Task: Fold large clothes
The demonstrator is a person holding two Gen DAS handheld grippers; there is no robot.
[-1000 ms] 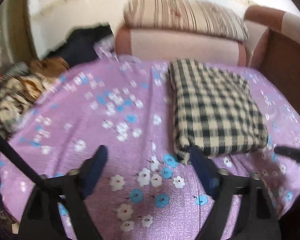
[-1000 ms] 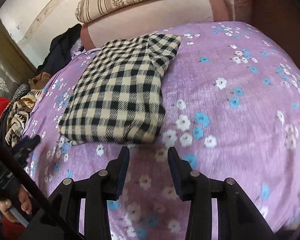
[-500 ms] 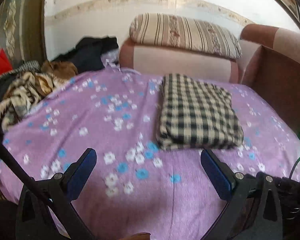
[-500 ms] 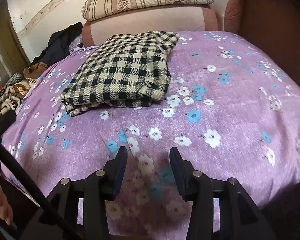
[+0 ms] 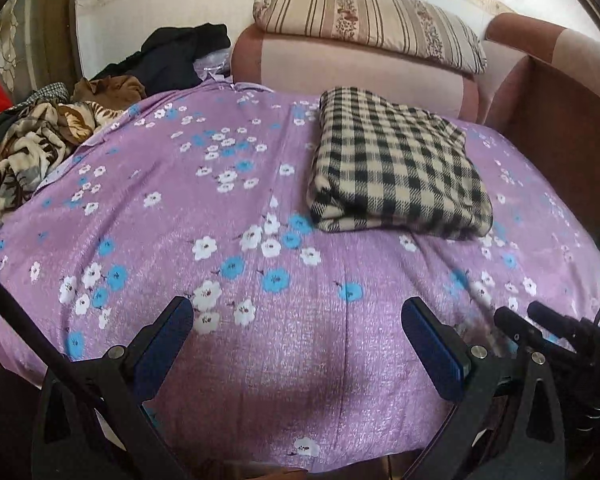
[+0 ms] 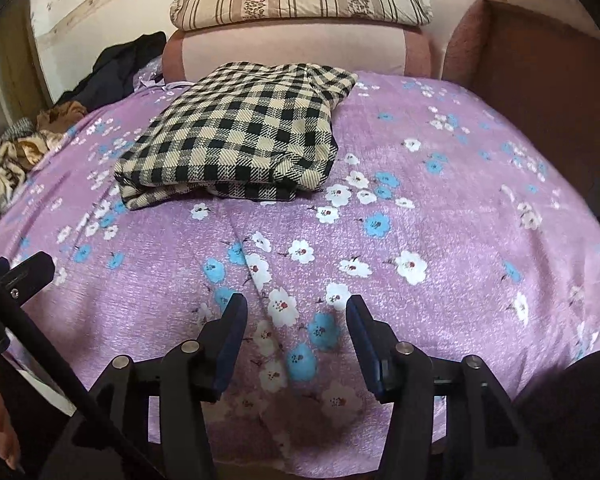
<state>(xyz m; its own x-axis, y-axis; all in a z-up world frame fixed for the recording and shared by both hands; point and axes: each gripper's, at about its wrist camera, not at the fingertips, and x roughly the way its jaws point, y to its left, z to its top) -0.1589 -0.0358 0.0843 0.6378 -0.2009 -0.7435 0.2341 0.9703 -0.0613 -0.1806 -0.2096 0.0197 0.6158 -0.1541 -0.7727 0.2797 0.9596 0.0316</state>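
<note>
A black-and-cream checked garment (image 5: 396, 168) lies folded into a thick rectangle on the purple flowered bedsheet (image 5: 204, 216), toward the far right. It also shows in the right wrist view (image 6: 240, 140), far left of centre. My left gripper (image 5: 296, 320) is open and empty above the near edge of the bed. My right gripper (image 6: 296, 316) is open and empty, also over the near edge, well short of the garment. The right gripper's body (image 5: 556, 328) shows at the right edge of the left wrist view.
A heap of unfolded clothes (image 5: 40, 136) lies at the bed's left, with dark garments (image 5: 172, 56) behind. A pink sofa back (image 5: 352, 68) carries a striped pillow (image 5: 364, 16). A brown panel (image 5: 560, 120) bounds the right side.
Both grippers have pulled back from the folded garment toward the near edge of the bed. The left gripper's jaws opened wider. The garment stays where it lay.
</note>
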